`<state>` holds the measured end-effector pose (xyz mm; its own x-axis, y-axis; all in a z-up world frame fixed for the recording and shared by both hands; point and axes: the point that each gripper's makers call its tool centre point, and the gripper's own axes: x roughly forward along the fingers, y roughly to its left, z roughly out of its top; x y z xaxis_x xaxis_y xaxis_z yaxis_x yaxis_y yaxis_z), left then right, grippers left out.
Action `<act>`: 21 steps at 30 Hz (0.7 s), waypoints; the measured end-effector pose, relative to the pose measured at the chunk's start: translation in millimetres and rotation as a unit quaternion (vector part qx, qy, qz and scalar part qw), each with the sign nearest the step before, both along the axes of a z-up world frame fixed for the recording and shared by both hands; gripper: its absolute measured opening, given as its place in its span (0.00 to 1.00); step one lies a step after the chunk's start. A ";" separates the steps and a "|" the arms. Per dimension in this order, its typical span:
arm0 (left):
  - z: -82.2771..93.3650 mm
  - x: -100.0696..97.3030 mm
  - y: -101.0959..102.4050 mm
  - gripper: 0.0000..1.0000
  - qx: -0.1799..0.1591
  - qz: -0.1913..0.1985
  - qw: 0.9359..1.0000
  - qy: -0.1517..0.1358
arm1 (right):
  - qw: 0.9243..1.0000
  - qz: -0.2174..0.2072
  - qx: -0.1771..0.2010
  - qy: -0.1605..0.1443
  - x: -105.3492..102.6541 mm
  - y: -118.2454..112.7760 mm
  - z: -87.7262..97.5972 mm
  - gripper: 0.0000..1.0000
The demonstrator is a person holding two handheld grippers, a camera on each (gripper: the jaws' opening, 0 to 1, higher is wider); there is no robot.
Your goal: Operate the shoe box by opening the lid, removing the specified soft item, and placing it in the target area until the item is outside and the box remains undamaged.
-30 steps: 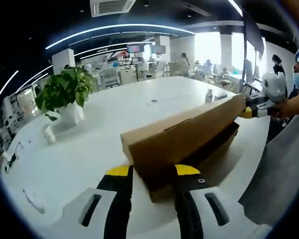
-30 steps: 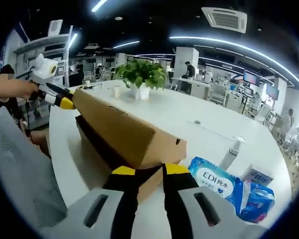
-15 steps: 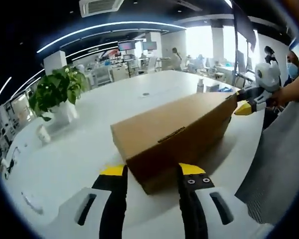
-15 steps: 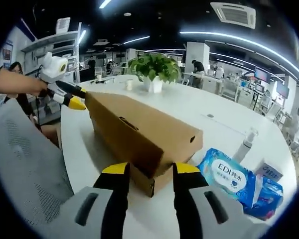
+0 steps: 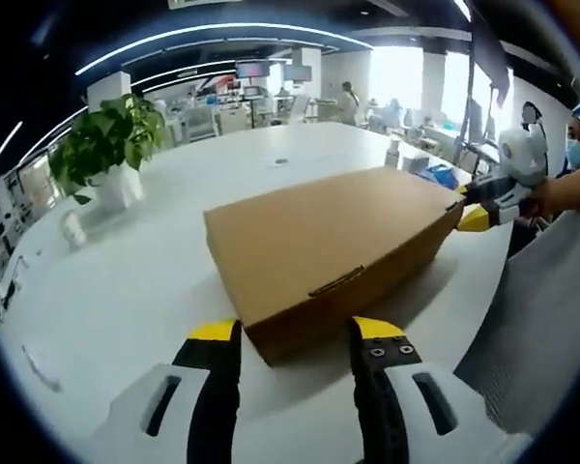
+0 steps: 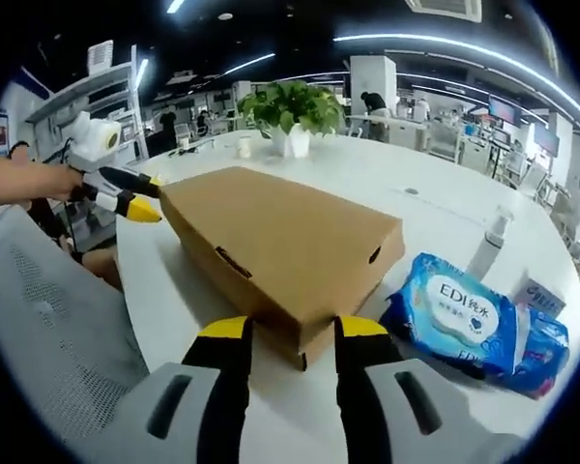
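The brown cardboard shoe box [image 5: 329, 242] lies flat on the white table [image 5: 126, 290] with its lid down. Whatever is inside is hidden. My left gripper [image 5: 295, 338] is open, and the box's near corner sits between its yellow-tipped jaws without being pinched. In the right gripper view the same box [image 6: 280, 242] points a corner at my right gripper [image 6: 290, 333], which is also open astride that corner. Each gripper shows at the far end of the box in the other's view: the right gripper [image 5: 485, 208] and the left gripper [image 6: 126, 198].
A blue pack of wipes [image 6: 464, 314] lies just right of the box, with a small bottle [image 6: 490, 253] behind it. A potted plant [image 5: 106, 155] stands at the far side of the table. A grey sleeve [image 6: 48, 329] hangs over the near table edge.
The lid, held raised and tilted a second ago, has come down flat on the box. Both grippers' jaws have spread and let go of it.
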<state>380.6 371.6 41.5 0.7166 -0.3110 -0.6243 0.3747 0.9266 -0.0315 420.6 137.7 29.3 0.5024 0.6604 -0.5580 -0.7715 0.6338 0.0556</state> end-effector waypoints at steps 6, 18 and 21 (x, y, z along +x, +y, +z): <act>-6.4 3.0 5.9 0.37 0.001 0.022 1.000 0.006 | 1.000 0.000 -0.015 0.003 0.3 0.2 -7.9 0.31; -14.4 8.6 7.3 0.36 0.008 0.025 1.000 0.018 | 1.000 0.004 -0.026 0.004 6.6 -1.8 -11.8 0.30; -14.1 10.5 7.2 0.36 0.006 0.025 0.999 0.018 | 1.000 0.005 -0.026 0.005 11.9 -1.6 -11.4 0.30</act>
<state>391.0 378.8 27.3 0.7075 -0.2677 -0.6540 0.3266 0.9446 -0.0333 432.5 136.1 17.9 0.4910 0.6348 -0.5966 -0.7771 0.6287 0.0294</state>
